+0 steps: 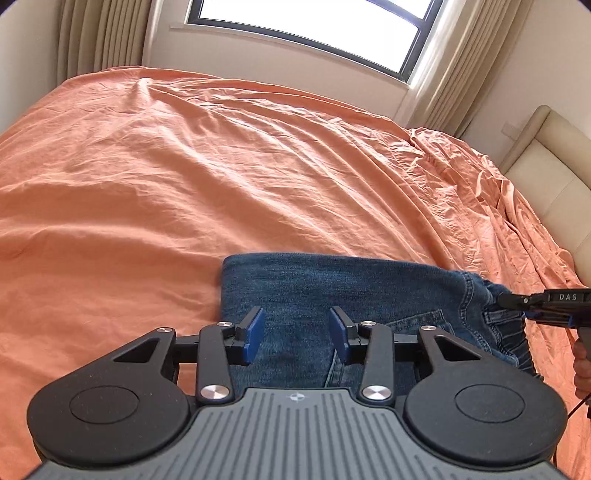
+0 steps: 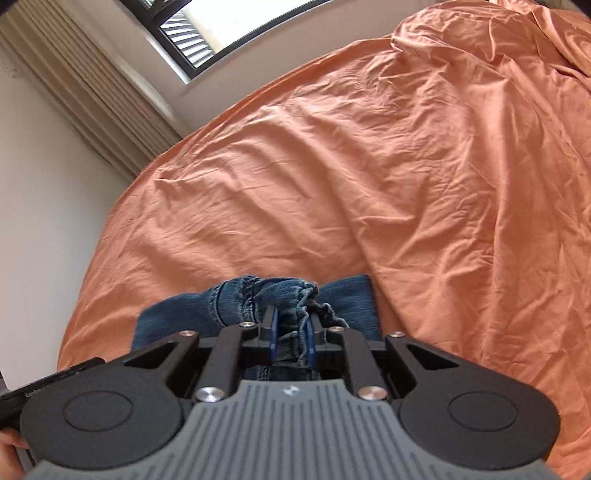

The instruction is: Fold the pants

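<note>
Blue denim pants (image 1: 332,291) lie folded on the orange bed sheet (image 1: 184,166) near the front edge. My left gripper (image 1: 297,332) hovers over their left half, open, its blue pads (image 1: 255,334) apart with nothing pressed between them. My right gripper (image 1: 517,301) comes in from the right in the left wrist view and holds the bunched waistband end. In the right wrist view my right gripper (image 2: 291,332) is shut on the gathered denim waistband (image 2: 295,295), which is lifted a little off the rest of the pants (image 2: 166,317).
The rumpled orange sheet (image 2: 369,166) covers the whole bed. A window (image 1: 314,26) and beige curtains (image 1: 99,33) stand behind it. A cream padded headboard (image 1: 546,177) is at the right. A person's hand (image 1: 583,365) grips the right tool's handle.
</note>
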The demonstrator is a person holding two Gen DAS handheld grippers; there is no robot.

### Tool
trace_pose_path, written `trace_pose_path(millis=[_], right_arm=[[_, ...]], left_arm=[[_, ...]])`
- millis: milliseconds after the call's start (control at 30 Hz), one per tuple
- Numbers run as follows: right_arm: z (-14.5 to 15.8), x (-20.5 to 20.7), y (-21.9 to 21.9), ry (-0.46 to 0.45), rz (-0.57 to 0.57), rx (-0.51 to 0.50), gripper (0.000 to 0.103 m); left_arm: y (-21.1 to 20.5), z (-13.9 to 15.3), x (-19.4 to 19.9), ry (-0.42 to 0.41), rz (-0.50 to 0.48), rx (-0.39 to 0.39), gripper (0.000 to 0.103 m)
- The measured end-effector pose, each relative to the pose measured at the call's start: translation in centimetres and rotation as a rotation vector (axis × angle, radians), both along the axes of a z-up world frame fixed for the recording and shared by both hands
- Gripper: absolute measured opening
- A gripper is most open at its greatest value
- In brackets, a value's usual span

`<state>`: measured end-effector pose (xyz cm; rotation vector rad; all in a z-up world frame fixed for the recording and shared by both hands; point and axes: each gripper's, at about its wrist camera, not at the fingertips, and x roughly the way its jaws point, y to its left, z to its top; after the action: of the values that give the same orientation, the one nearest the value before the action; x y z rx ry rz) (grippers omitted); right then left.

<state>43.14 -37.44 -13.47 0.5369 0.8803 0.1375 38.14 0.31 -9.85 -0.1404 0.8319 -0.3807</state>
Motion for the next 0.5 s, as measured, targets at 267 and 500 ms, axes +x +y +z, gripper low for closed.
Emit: trace_pose_path(millis=[267, 500], right_arm=[[-5.2, 1.9, -0.4, 0.040, 0.028, -0.049, 0.010], [-5.1, 1.2, 0.1, 0.009, 0.040, -0.095, 0.011]], left_arm=[[-0.9, -3.8, 4.7, 0.056, 0.061, 0.053, 0.037], [-1.4, -5.5, 5.3, 0.087, 0.082, 0.173, 0.014]])
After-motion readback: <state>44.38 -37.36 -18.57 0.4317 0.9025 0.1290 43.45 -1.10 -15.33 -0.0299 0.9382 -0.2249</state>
